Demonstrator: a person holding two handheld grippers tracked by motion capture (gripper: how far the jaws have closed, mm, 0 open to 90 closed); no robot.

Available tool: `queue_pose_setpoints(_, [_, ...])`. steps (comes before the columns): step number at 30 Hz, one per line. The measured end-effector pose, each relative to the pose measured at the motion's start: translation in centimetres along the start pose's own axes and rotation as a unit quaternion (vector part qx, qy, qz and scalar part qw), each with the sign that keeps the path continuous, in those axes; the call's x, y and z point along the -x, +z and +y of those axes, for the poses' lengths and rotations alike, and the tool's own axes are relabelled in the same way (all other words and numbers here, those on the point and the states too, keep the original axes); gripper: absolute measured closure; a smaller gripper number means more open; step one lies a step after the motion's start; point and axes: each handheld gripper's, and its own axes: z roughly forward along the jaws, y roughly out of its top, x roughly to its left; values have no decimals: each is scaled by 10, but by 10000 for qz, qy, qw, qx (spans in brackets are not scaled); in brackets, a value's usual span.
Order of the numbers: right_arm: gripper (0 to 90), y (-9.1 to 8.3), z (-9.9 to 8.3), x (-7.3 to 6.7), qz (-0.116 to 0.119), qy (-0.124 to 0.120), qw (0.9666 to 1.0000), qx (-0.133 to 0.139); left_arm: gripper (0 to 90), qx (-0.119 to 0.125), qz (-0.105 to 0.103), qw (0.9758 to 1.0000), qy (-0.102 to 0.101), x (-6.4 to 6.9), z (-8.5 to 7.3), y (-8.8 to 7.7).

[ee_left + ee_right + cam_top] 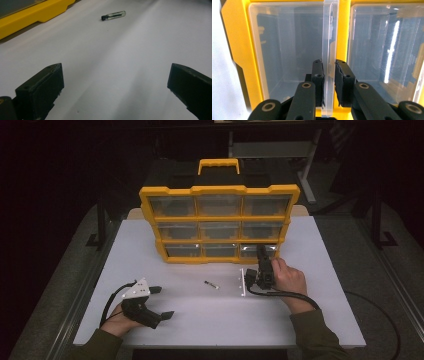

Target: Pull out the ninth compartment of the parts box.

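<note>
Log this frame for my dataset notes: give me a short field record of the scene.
organizer: yellow drawer cabinet upright on white table, three rows of three clear drawers
right gripper: shut on clear drawer handle, bottom-right drawer
left gripper: open, holding nothing, over the table
loose item: small glass vial, black cap, lying on the table

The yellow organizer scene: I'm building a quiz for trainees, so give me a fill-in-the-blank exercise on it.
1. The right claw is shut on a clear drawer's ____.
2. That drawer sits in the organizer's ____ row.
3. The left claw stands ____.
4. A small vial lies on the ____ table.

Missing words: handle; bottom; open; white
</note>
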Motion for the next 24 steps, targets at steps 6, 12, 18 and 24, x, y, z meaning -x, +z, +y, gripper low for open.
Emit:
queue_pose_setpoints(6, [773, -2, 0, 0, 10, -27, 10000, -29, 4, -27, 15, 10000, 22, -2, 0, -1])
queue_pose_setpoints(12, [774, -6, 1, 0, 9, 4, 10000, -83, 4, 69, 64, 9999, -46, -5, 0, -3])
queue_pose_setpoints(18, [774, -8, 0, 0, 36, -60, 10000, -30, 27, 118, 85, 9998, -114, -8, 0, -4])
queue_pose_setpoints(24, [775, -10, 0, 0, 33, -64, 10000, -20, 26, 155, 144, 9997, -119, -7, 0, -4])
